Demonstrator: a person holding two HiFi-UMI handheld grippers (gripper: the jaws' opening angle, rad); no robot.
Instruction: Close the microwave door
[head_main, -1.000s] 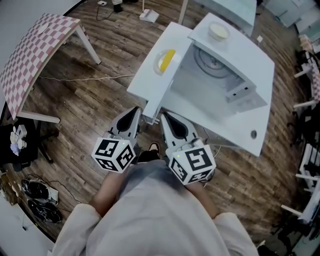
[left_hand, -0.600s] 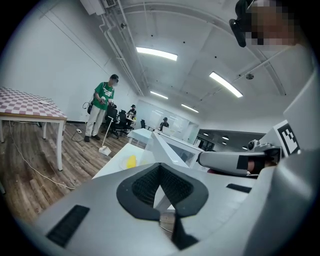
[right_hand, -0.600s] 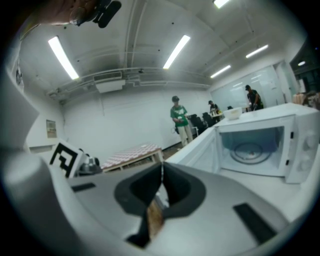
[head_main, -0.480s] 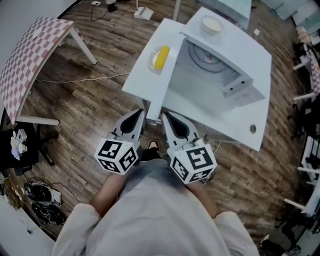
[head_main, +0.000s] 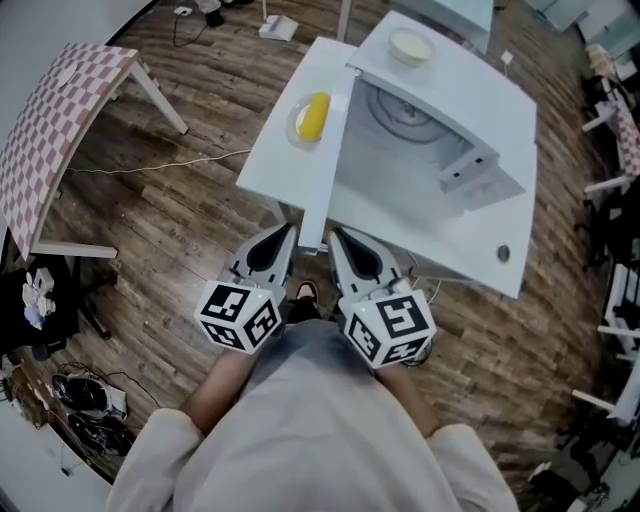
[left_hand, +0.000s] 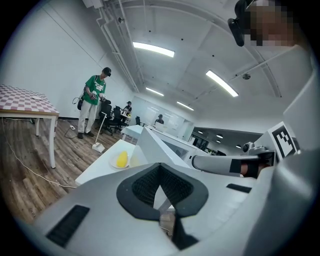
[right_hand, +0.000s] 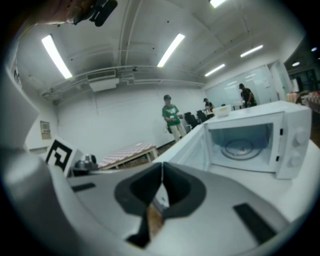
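Handling of the white rigid microwave door (head_main: 337, 150) is judged easy. It is likely a light, stiff panel on a hinge, best pushed flat near its free edge, far from the hinge, rather than gripped.

In the head view, the white microwave oven (head_main: 455, 90) is seen on the white surface (head_main: 440, 250). Its door is swung wide toward the person, and the free edge lies between the left tongs (head_main: 288, 232) and the right tongs (head_main: 336, 234). Whether either touches it cannot be told.

In the left gripper view, the left tongs (left_hand: 159, 167) are pressed together on nothing, and the door's outer face (left_hand: 150, 150) is seen just beyond them.

In the right gripper view, the right tongs (right_hand: 161, 167) are likewise pressed together and empty. The door's inner side (right_hand: 192, 145) and the open cavity (right_hand: 245, 142) are seen ahead.
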